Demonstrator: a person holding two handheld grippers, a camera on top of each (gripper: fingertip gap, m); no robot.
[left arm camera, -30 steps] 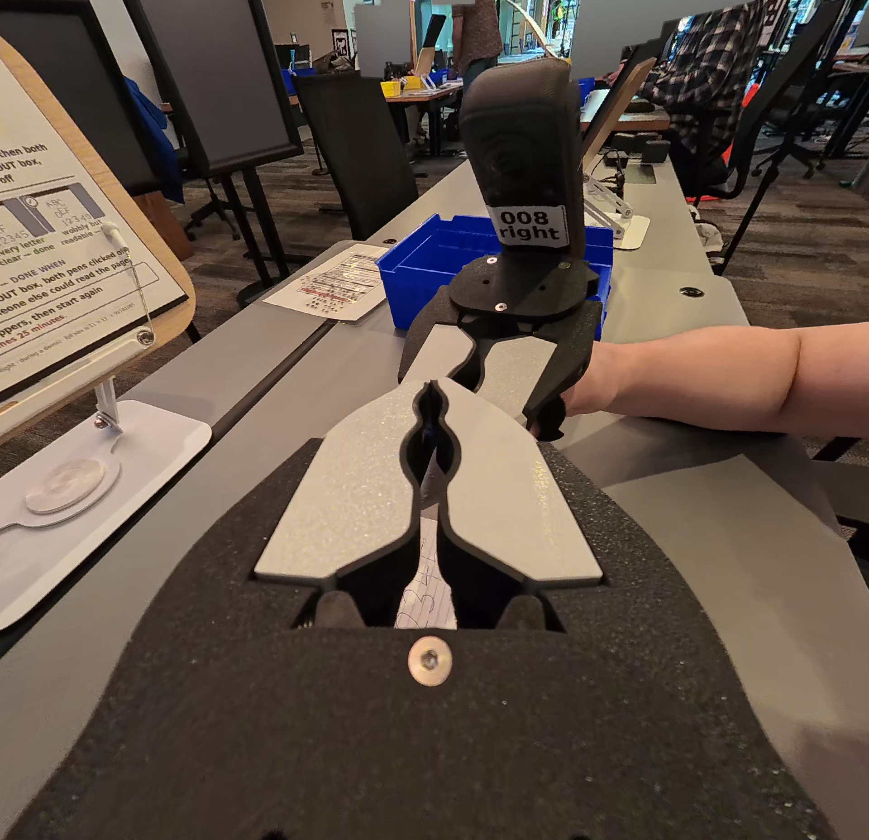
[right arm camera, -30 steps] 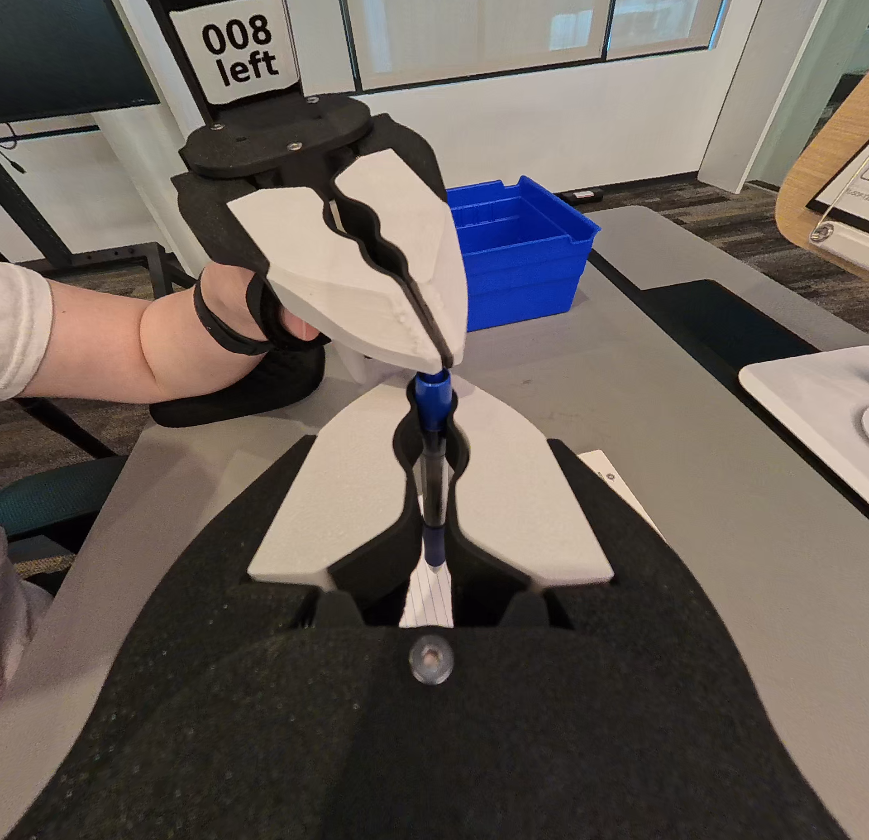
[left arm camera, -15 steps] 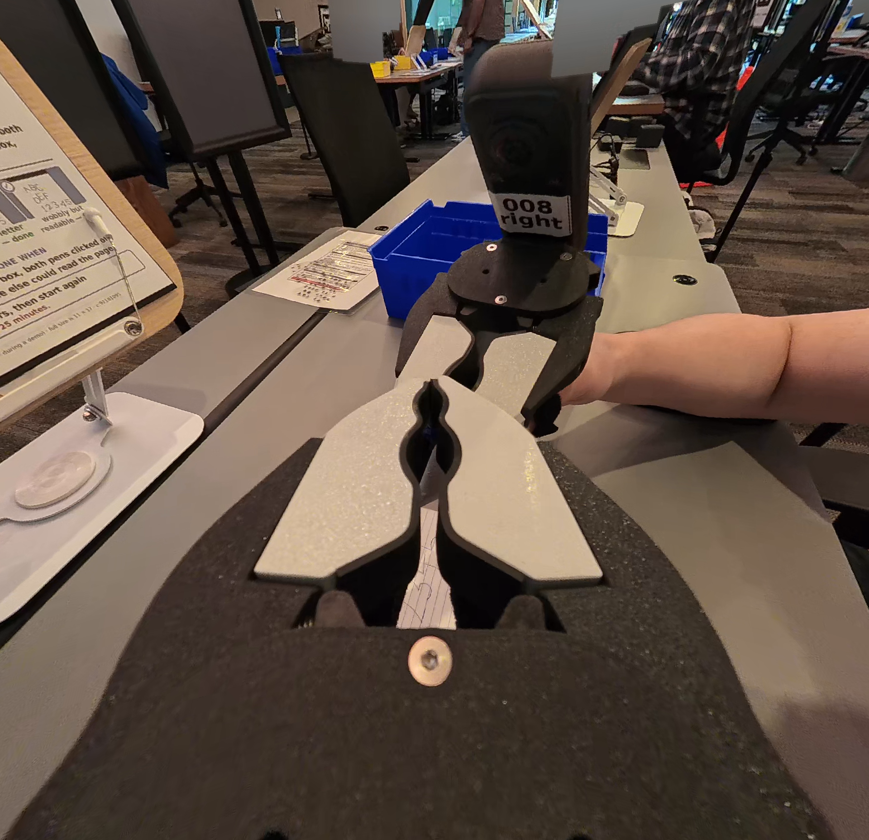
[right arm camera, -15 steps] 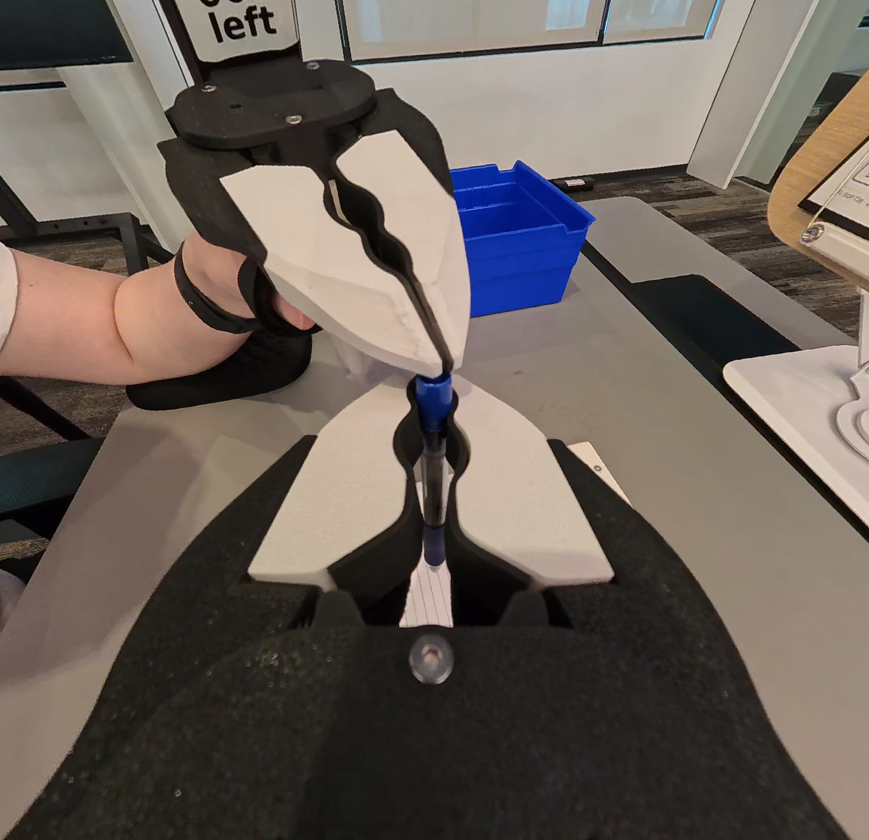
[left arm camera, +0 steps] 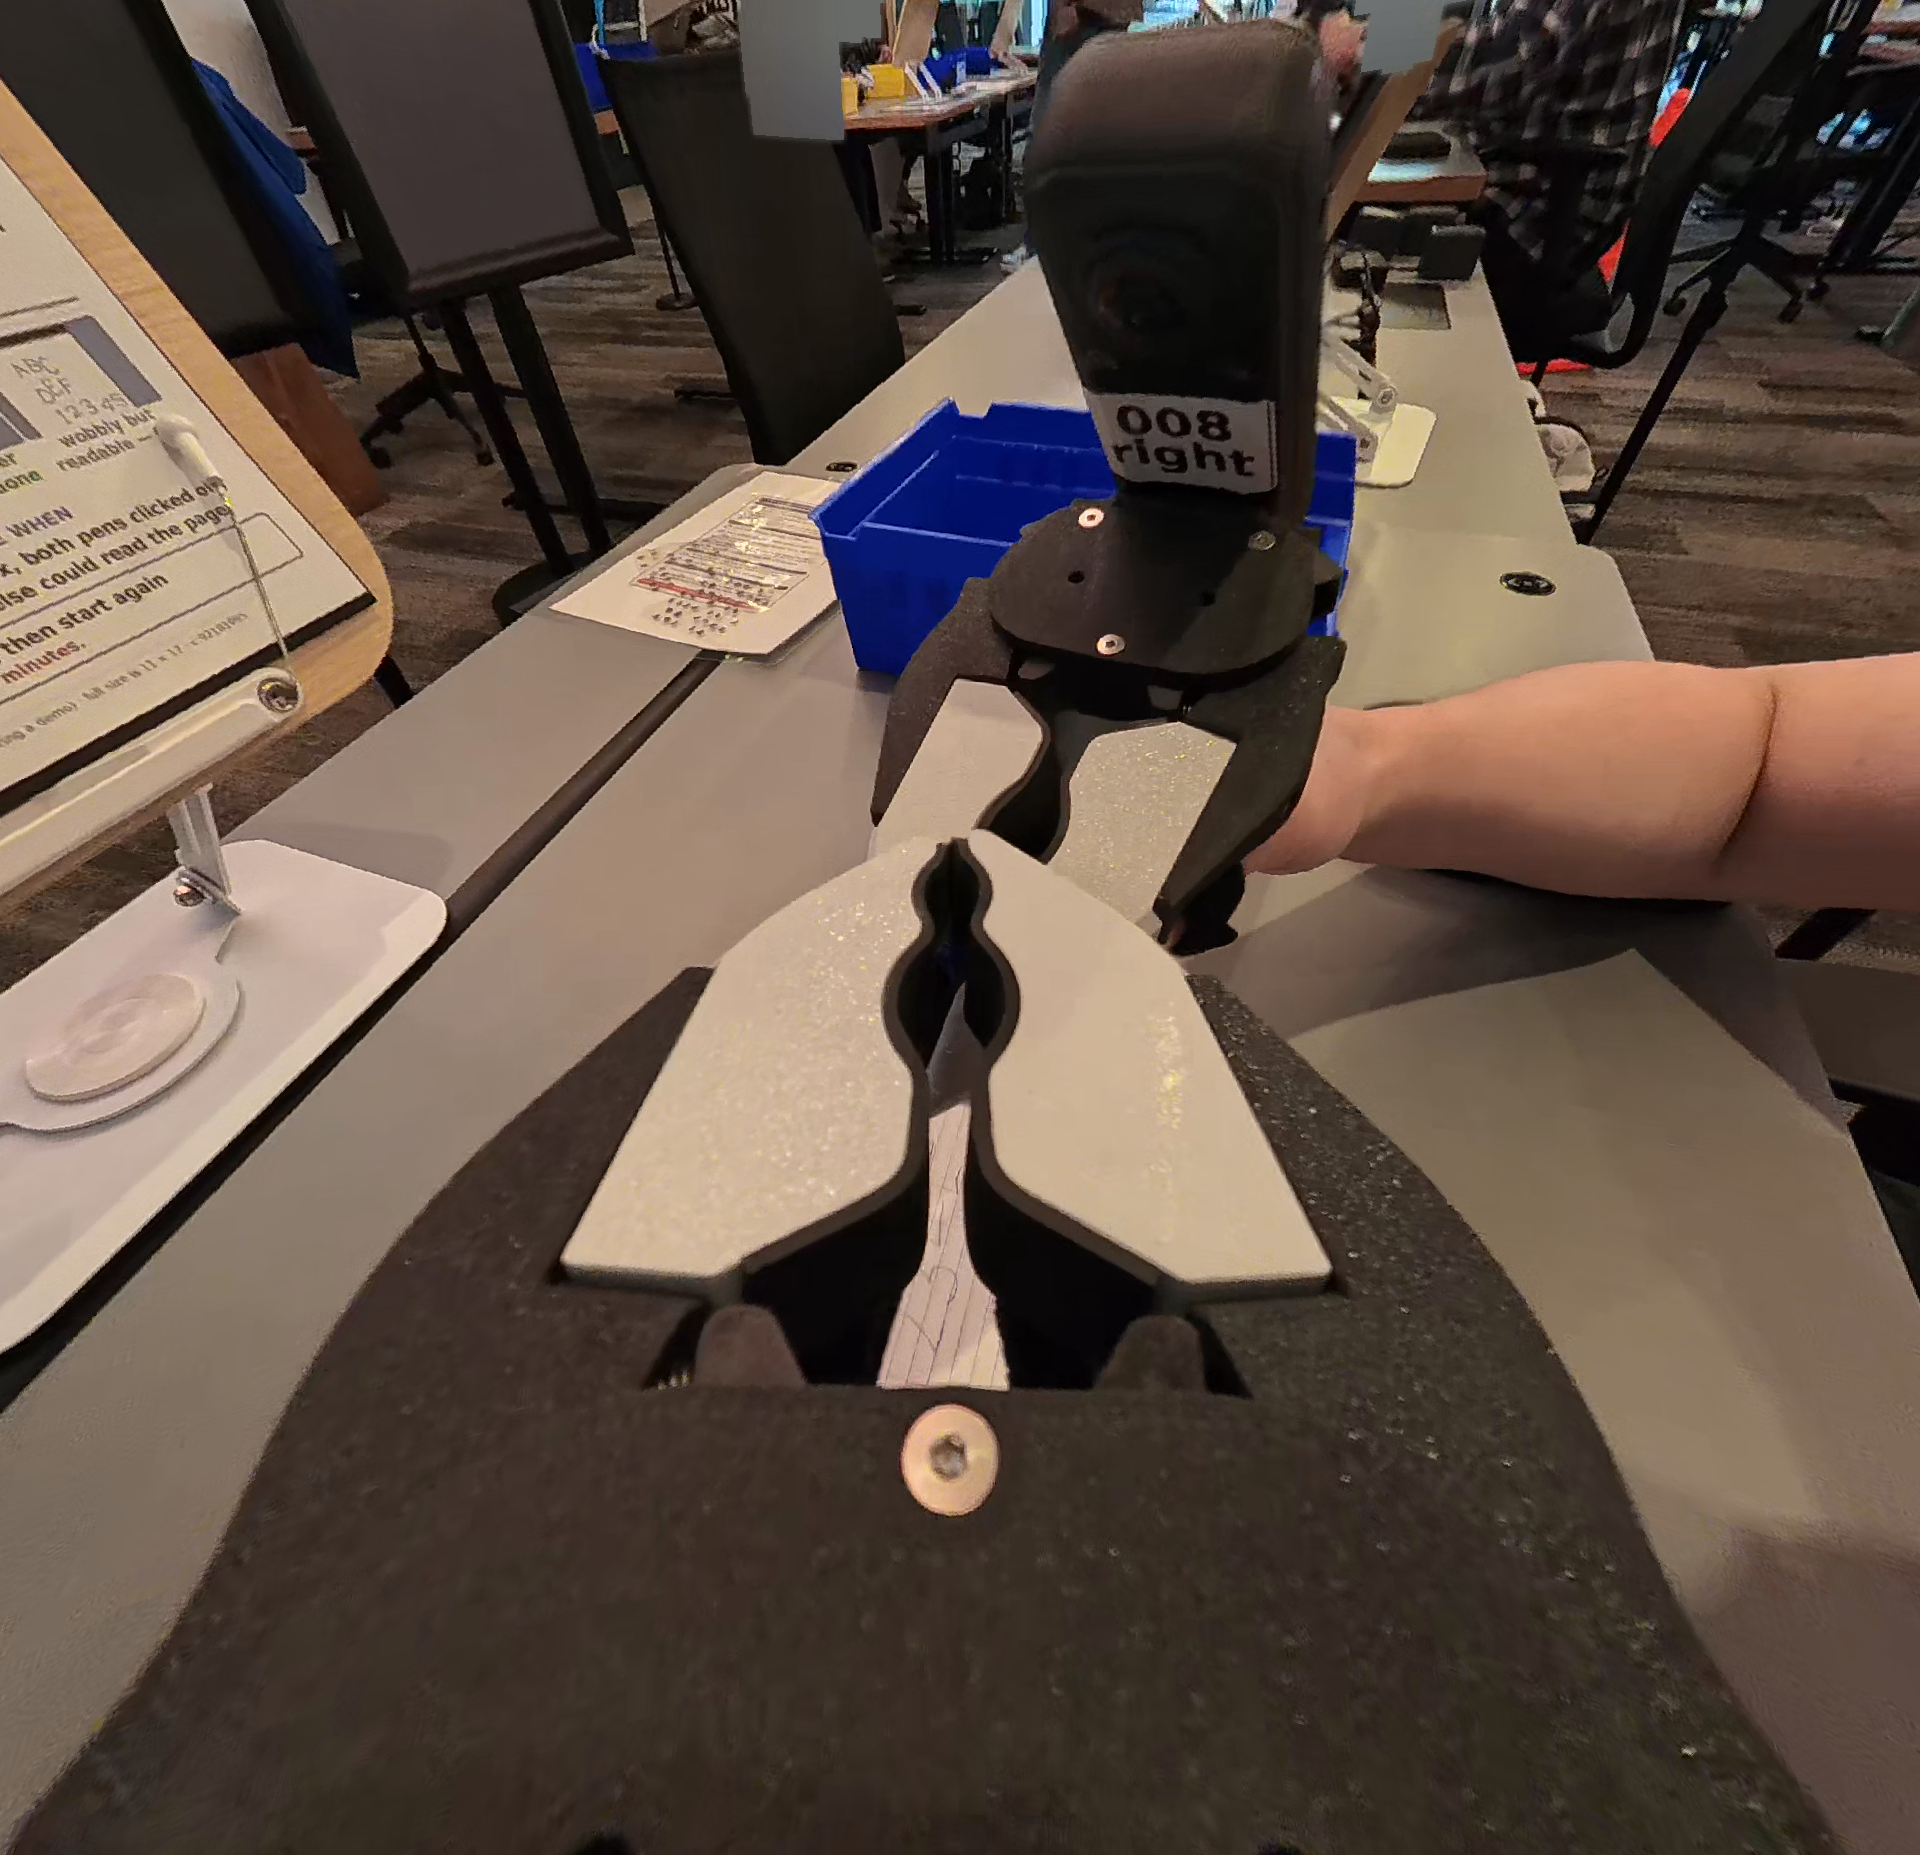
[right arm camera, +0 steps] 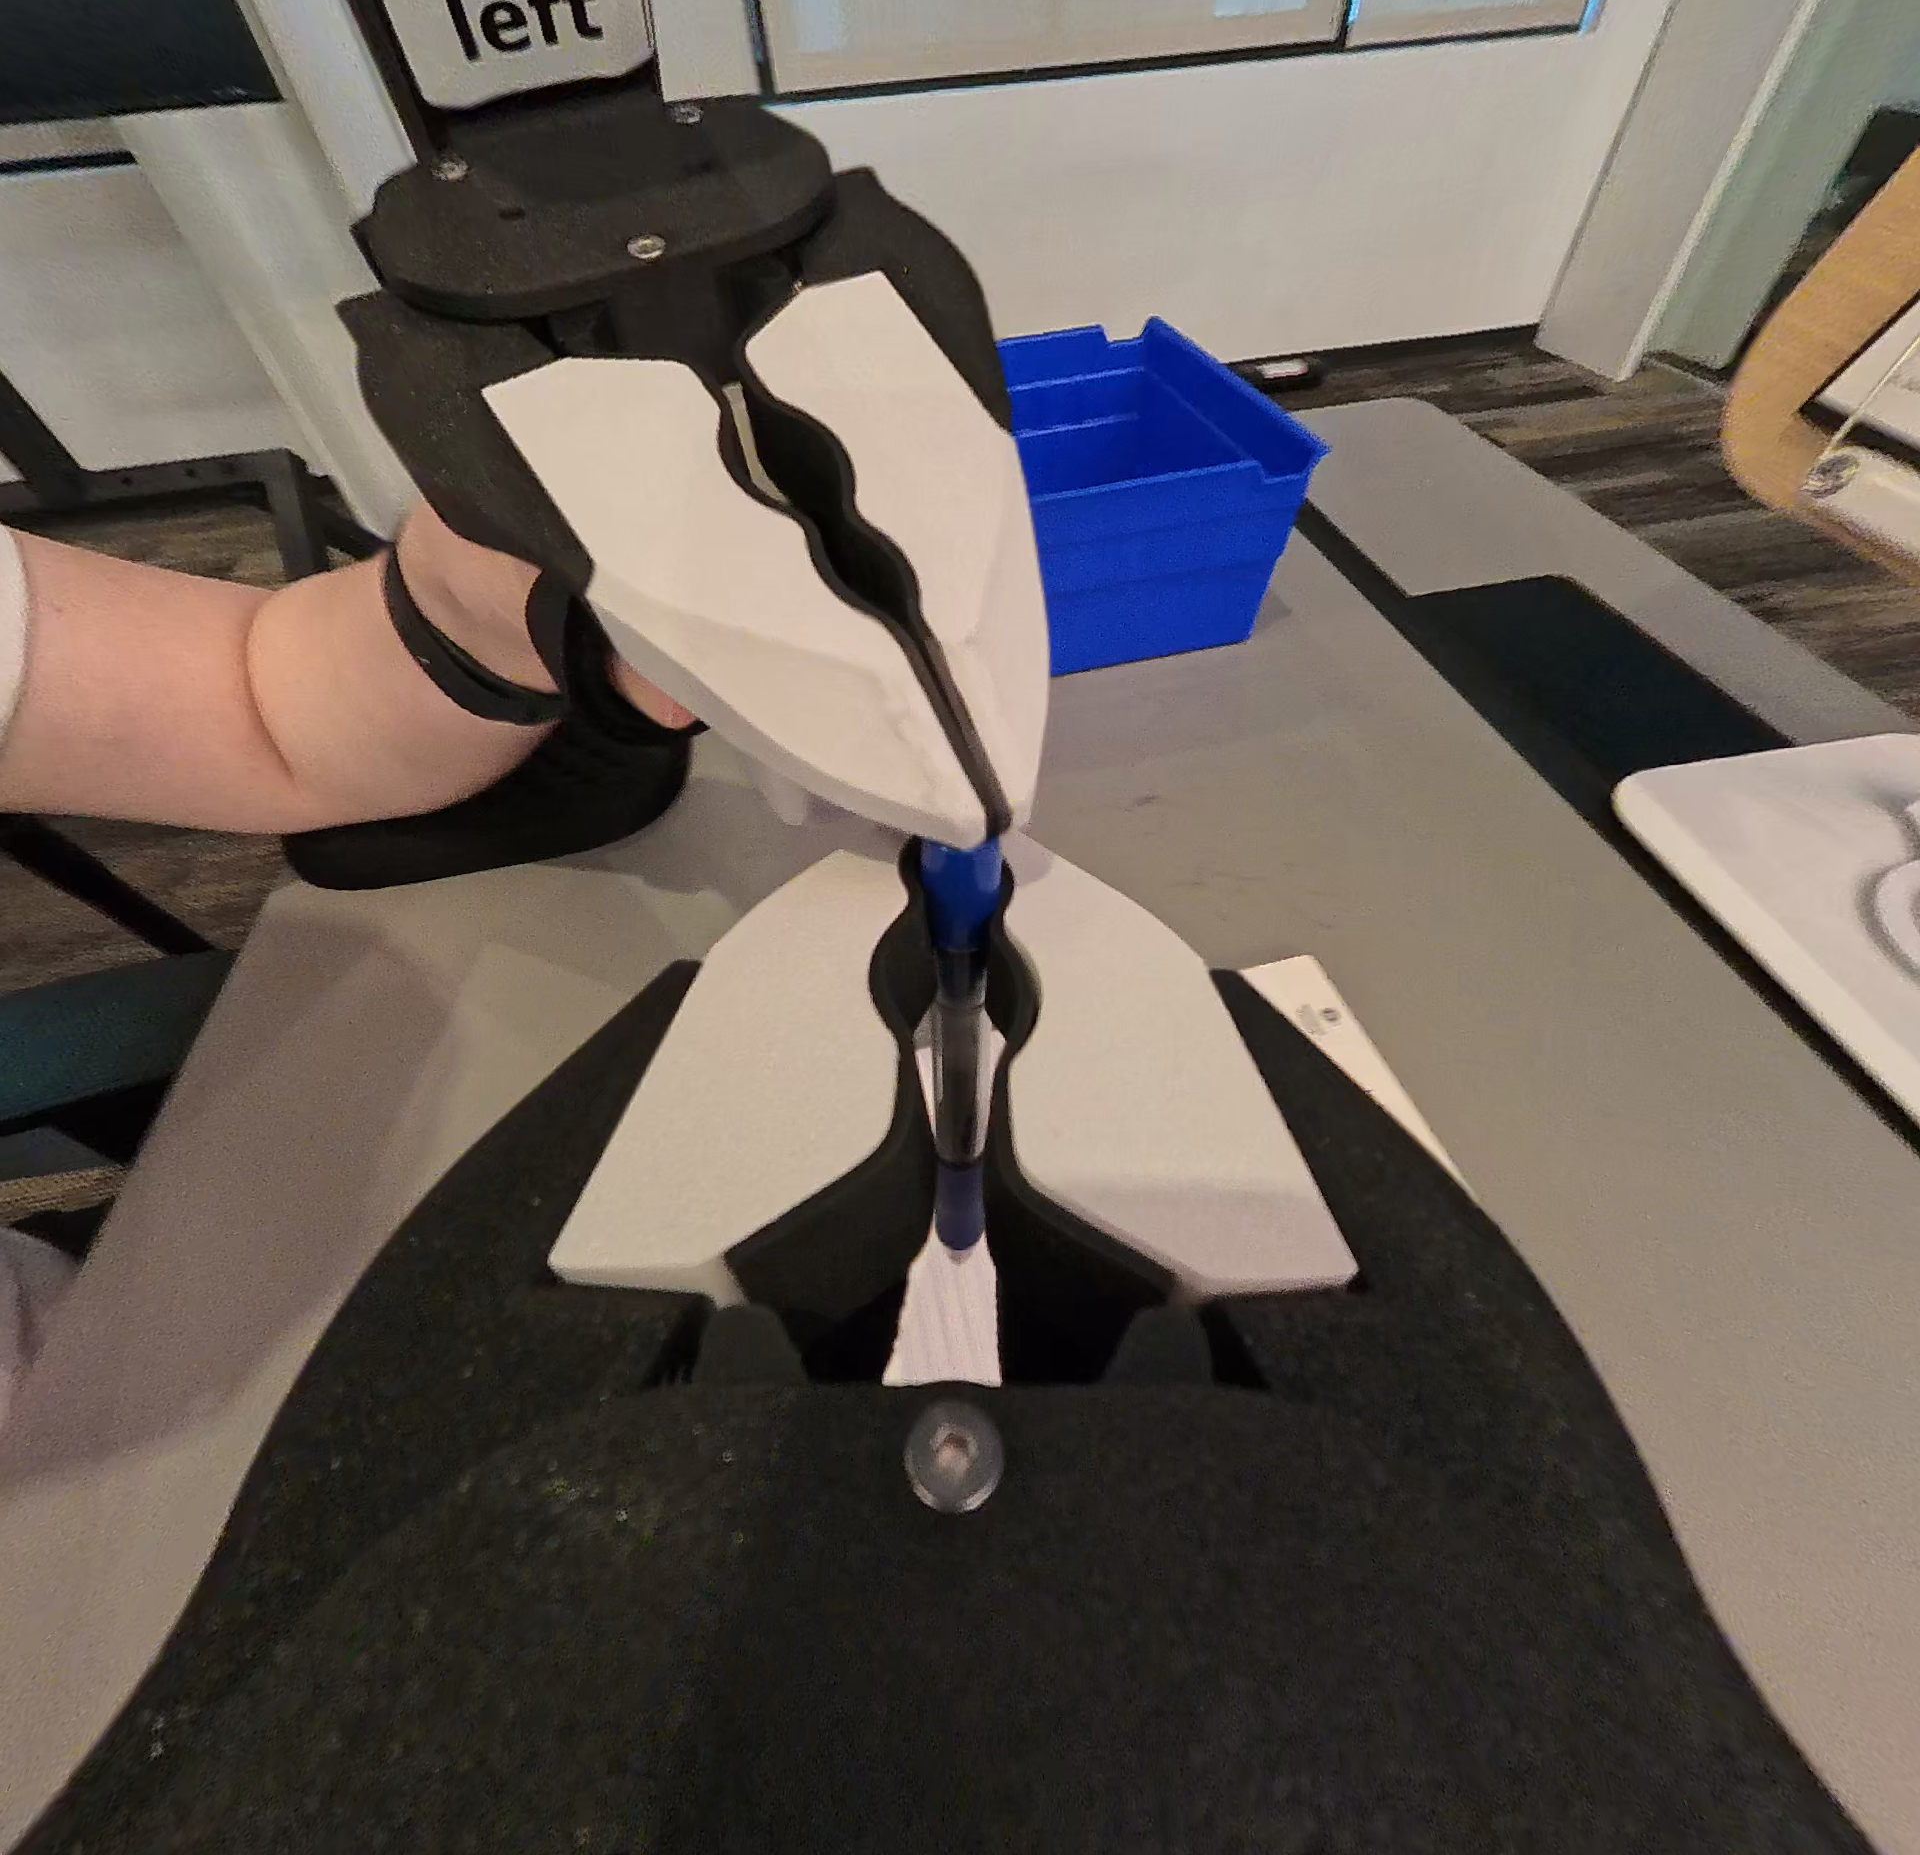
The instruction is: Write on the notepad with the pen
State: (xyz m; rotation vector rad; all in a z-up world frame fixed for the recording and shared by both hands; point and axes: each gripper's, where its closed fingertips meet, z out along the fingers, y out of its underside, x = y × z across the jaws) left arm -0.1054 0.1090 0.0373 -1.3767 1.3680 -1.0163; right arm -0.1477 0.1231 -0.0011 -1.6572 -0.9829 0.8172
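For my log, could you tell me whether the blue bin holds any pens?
No, the blue bin shows only bare blue compartments in the right wrist view.

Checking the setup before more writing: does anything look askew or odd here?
Nothing spilled or damaged. One oddity: the left claw, shut, pinches the top of the pen that the right claw already grips above the notepad.

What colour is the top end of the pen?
Blue; the pen has a clear middle barrel. The right wrist view shows it best.
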